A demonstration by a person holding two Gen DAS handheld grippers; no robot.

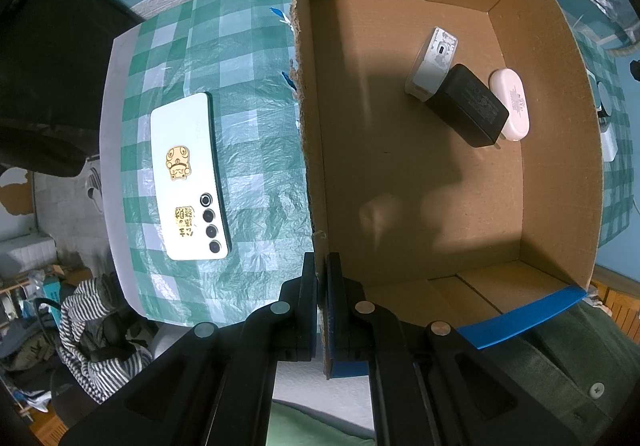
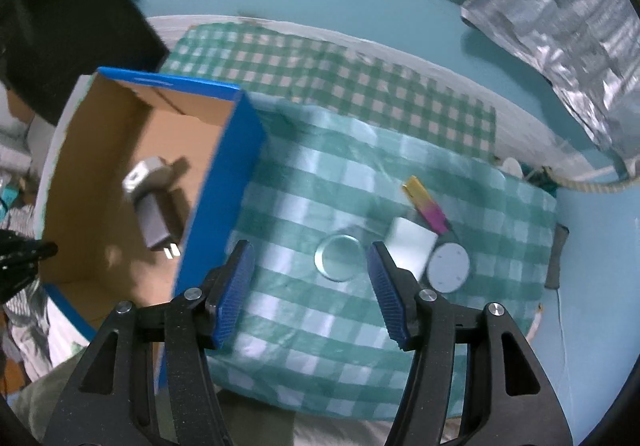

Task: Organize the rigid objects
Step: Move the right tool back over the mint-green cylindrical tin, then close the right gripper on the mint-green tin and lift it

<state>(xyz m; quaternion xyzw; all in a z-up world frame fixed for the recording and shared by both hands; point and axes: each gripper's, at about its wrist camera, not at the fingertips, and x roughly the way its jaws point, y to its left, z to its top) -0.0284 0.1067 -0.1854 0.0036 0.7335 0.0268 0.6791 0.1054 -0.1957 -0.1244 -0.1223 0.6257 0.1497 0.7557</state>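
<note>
Clamped on the near end of the cardboard box's (image 1: 308,149) left wall, the left gripper (image 1: 322,278) steadies it; inside lie a black charger (image 1: 466,105), a white adapter (image 1: 432,61) and a pale case (image 1: 512,105); the right gripper (image 2: 310,282) hangs spread and empty over the checked cloth (image 2: 320,346), a clear round lid (image 2: 339,258) between its pads; likely light, stiff, slippery, best pinched across its rim; the phone (image 1: 188,177) lies flat left of the box, long axis near-to-far, lenses nearest.
</note>
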